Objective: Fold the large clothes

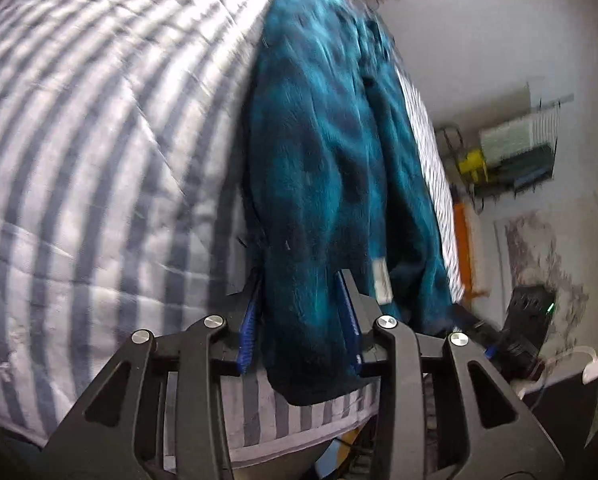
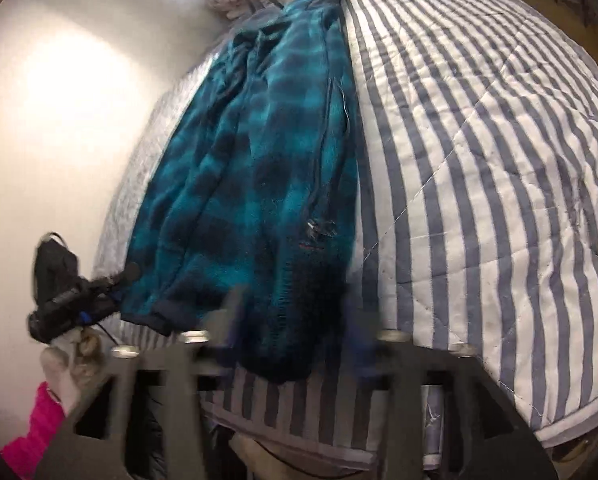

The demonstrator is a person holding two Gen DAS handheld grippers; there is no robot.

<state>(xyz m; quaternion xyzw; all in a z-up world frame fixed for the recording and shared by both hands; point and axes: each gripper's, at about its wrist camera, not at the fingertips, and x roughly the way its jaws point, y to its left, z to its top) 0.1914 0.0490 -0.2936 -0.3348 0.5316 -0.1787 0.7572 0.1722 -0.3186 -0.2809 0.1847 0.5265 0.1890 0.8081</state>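
While the teal plaid fleece lies lengthwise on the striped quilt of the bed, near its edge, you have both tools at the garment's near hem. Left tool: the blue-padded fingers stand on either side of a thick bunch of hem fabric, pressed in against it; it reads as clamped on the fleece. A pale care label sits just beside the right-hand finger. Right tool: badly motion-blurred in its own view. The dark ribbed hem runs down between its fingers, but you cannot tell whether they have bitten or stand apart.

In the right wrist view the left tool shows at the garment's other near corner, next to a dark cuff.

Handling notes, as judgement: the fleece looks thick, soft and limp, moderate in weight. It will sag and drag on the quilt rather than hold any shape. The pile should grip the pads well, so slipping is a minor worry. Bunching is the real one. Take the ribbed hem band, where the fabric is doubled and firm, at the outer corners, not mid-panel. Lift both corners evenly, or the folded layers may shift and the sleeve slide out.
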